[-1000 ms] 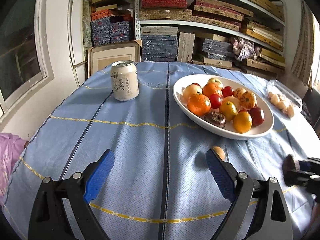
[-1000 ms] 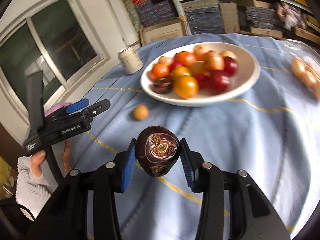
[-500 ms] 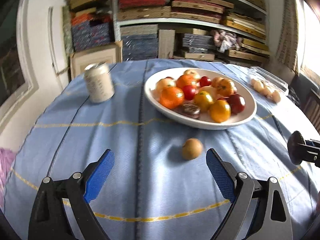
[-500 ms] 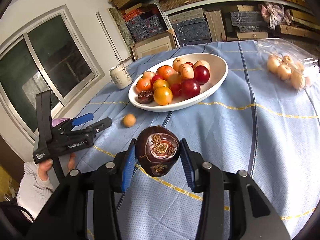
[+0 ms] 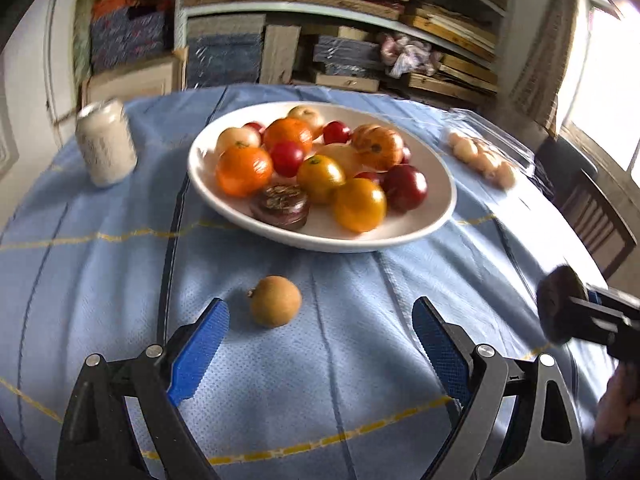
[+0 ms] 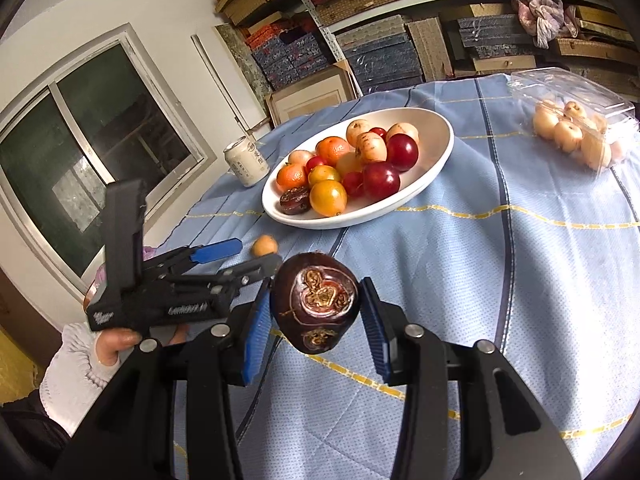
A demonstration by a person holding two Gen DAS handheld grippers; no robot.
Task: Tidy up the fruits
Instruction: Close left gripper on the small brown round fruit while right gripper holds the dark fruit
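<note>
A white oval bowl (image 5: pixel 436 216) (image 6: pixel 440 148) holds several oranges, red plums, yellow fruits and a dark purple fruit. A small brown round fruit (image 5: pixel 275 301) (image 6: pixel 265 245) lies on the blue cloth in front of the bowl. My left gripper (image 5: pixel 320 344) (image 6: pixel 248 256) is open, with the brown fruit just ahead of its fingertips, nearer the left finger. My right gripper (image 6: pixel 316 316) is shut on a dark purple mangosteen (image 6: pixel 315 307) and holds it above the cloth; the mangosteen also shows at the right edge of the left wrist view (image 5: pixel 558 302).
A white drink can (image 5: pixel 106 142) (image 6: pixel 246 162) stands left of the bowl. A clear plastic box of pale fruits (image 5: pixel 484 160) (image 6: pixel 576 128) lies right of it. Shelves of stacked boxes (image 5: pixel 320 20) stand behind the round table. A window (image 6: pixel 80 168) is at the left.
My left gripper has swung right and moved up to the brown fruit, which now lies just ahead of its fingers. My right gripper still holds the mangosteen and has drawn back from the bowl.
</note>
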